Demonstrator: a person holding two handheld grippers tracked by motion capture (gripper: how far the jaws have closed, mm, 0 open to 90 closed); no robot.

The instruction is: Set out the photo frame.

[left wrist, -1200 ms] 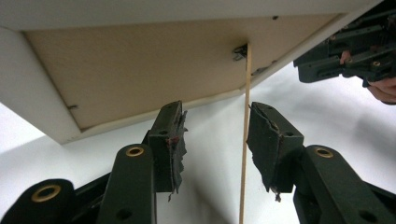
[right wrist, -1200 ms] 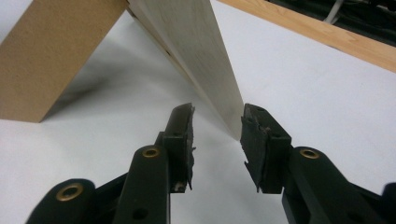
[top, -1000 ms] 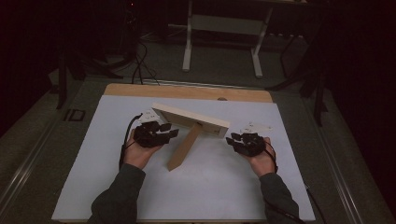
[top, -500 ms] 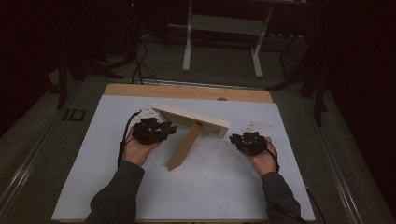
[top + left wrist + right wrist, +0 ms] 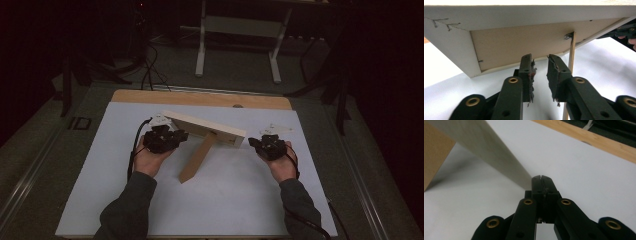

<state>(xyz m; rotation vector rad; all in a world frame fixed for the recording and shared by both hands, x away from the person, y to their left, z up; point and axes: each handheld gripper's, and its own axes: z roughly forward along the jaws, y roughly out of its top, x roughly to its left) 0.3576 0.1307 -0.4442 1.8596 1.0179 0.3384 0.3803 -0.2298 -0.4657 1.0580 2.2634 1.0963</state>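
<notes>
A pale wooden picture frame (image 5: 205, 129) stands tilted on the white sheet, propped by a brown back strut (image 5: 197, 157). My left gripper (image 5: 182, 135) sits at the frame's left end. Its jaws (image 5: 541, 60) have just been closing but still stand apart with nothing between them, pointing at the frame's brown back panel (image 5: 524, 47) beside the thin strut (image 5: 571, 55). My right gripper (image 5: 251, 142) lies just off the frame's right end. Its jaws (image 5: 541, 177) have just closed fully, with nothing between them, and the frame's pale edge (image 5: 486, 150) ends just left of the tips.
A white sheet (image 5: 240, 200) covers the table, with a bare wooden strip (image 5: 200, 98) along the far side. Beyond it stand the white legs of another table (image 5: 202, 45), and dark cables (image 5: 150, 60) lie on the floor. A black cable loops from the left gripper.
The right gripper's jaws have come together, and the left gripper's jaws have narrowed. Both hands stay almost where they were, and the frame has not moved.
</notes>
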